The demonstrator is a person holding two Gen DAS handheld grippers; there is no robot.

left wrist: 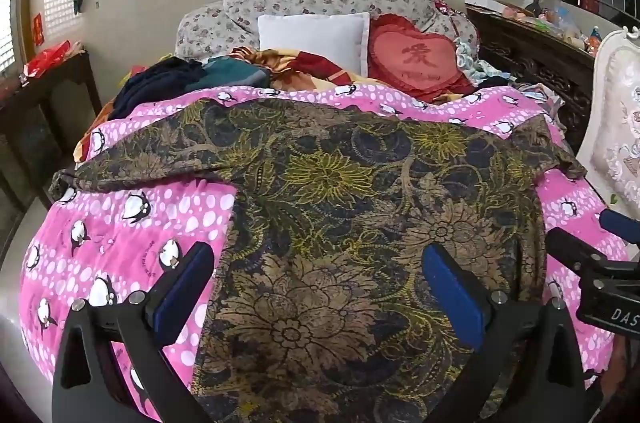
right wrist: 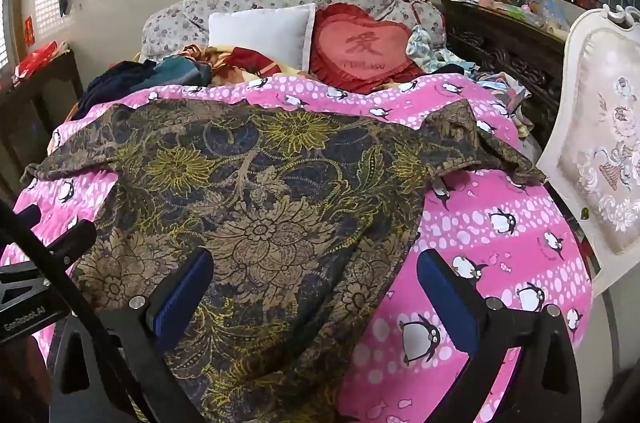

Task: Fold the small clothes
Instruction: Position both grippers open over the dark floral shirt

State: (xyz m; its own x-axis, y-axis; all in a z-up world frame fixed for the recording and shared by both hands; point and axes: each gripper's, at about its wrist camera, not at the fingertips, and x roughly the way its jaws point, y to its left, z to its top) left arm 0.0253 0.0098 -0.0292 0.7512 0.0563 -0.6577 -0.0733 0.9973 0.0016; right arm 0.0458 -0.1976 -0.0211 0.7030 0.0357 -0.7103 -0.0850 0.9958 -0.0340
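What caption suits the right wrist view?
Open right gripper above a floral shirt spread flat on a pink penguin quilt, with sleeves extended.

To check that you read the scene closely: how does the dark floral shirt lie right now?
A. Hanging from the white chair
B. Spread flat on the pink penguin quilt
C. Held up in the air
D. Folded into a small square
B: the floral shirt lies spread open on the penguin quilt, both sleeves out, and no fingers hold it.
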